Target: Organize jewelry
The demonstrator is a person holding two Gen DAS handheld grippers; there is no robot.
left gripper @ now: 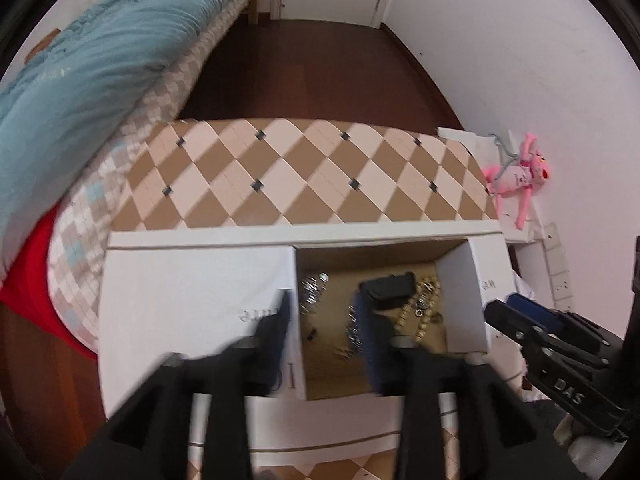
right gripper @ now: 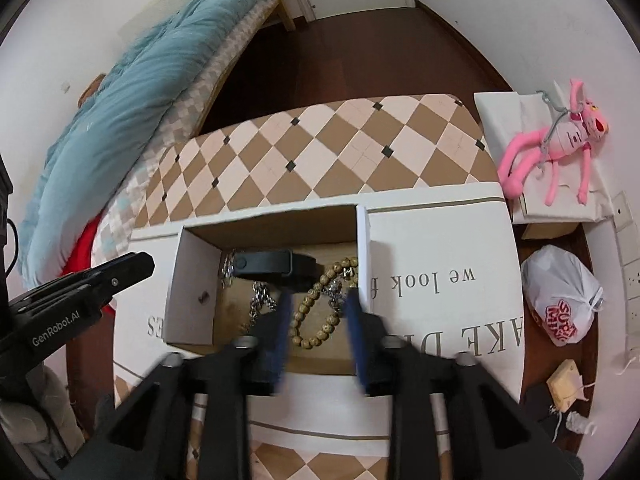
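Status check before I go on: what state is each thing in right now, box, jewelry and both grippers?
cardboard box: flaps folded out, open on top.
black case: inside the box, looks closed.
wooden bead bracelet: loose on the box floor, not gripped.
silver chain: loose on the box floor.
left gripper: open, nothing between the fingers.
right gripper: open above the beads, empty.

The box [right gripper: 276, 216] opening is left clear from above, bounded by white flaps [right gripper: 436, 280], its floor crowded with jewelry [right gripper: 316, 304].
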